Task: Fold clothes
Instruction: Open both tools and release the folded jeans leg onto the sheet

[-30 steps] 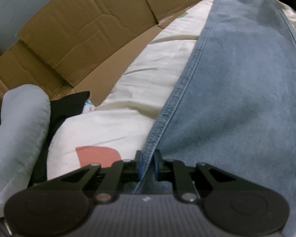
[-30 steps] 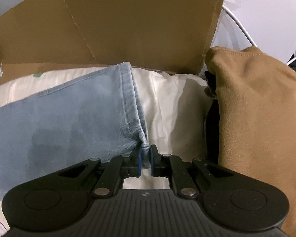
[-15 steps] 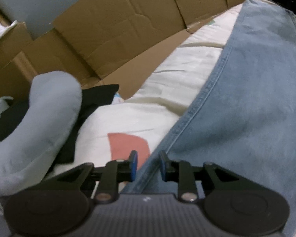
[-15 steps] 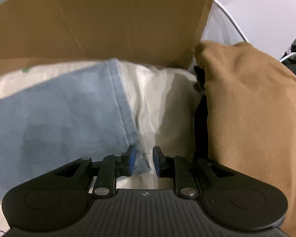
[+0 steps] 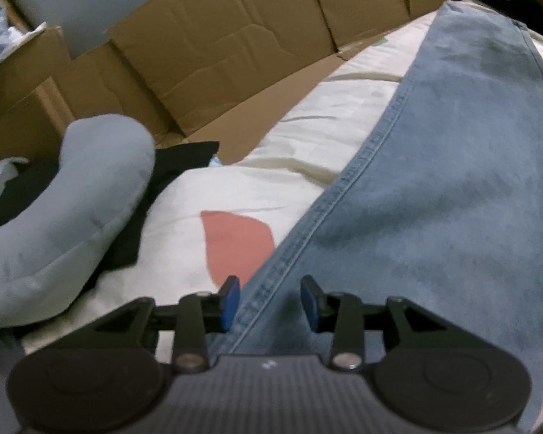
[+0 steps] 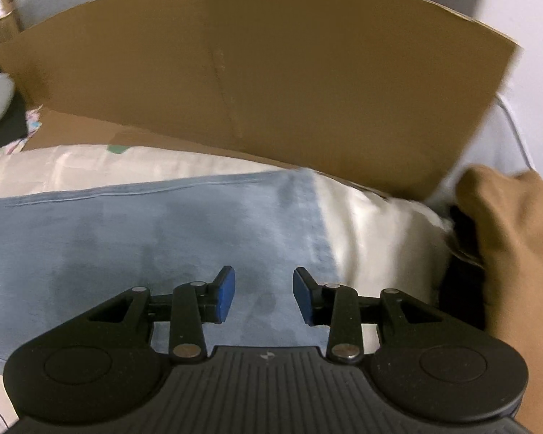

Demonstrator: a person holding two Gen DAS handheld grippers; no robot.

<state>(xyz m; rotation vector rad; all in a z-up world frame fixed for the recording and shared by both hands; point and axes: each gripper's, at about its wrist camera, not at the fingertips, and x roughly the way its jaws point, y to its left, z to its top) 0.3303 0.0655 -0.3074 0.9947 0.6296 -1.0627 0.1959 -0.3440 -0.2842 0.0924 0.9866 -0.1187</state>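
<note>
- cardboard sheets (image 5: pixel 235 54): one creased run behind the bed in the left wrist view, one big panel (image 6: pixel 271 83) in the right wrist view; can't tell if same piece.
- bed sheet (image 5: pixel 271 188): one, cream with a red patch, carries everything.
- jeans (image 5: pixel 452 181): one pair, light blue denim, lying flat and long across the bed sheet; side seam runs toward the left gripper, hem end lies just ahead of the right gripper, short of the brown garment.
- brown garment (image 6: pixel 517 253): one, tan fleece-like heap at right edge, apart from the jeans.
- grey-blue garment (image 5: pixel 65 209): one, rolled lump at left, on top of one black cloth (image 5: pixel 170 166).
- left gripper (image 5: pixel 271 302): jaws opening, spread, seam edge of denim lies between them but pads not pressing it.
- right gripper (image 6: pixel 260 294): jaws opening, spread over flat denim, pinching nothing.
- Step, my read: release after laying the jeans out flat; both grippers letting go.
- Next likely needs: re-grip hem end and waist-side edge, pinch both layers, lift and carry one end over the other for a fold; blur makes exact hem corners hard to see.
</note>
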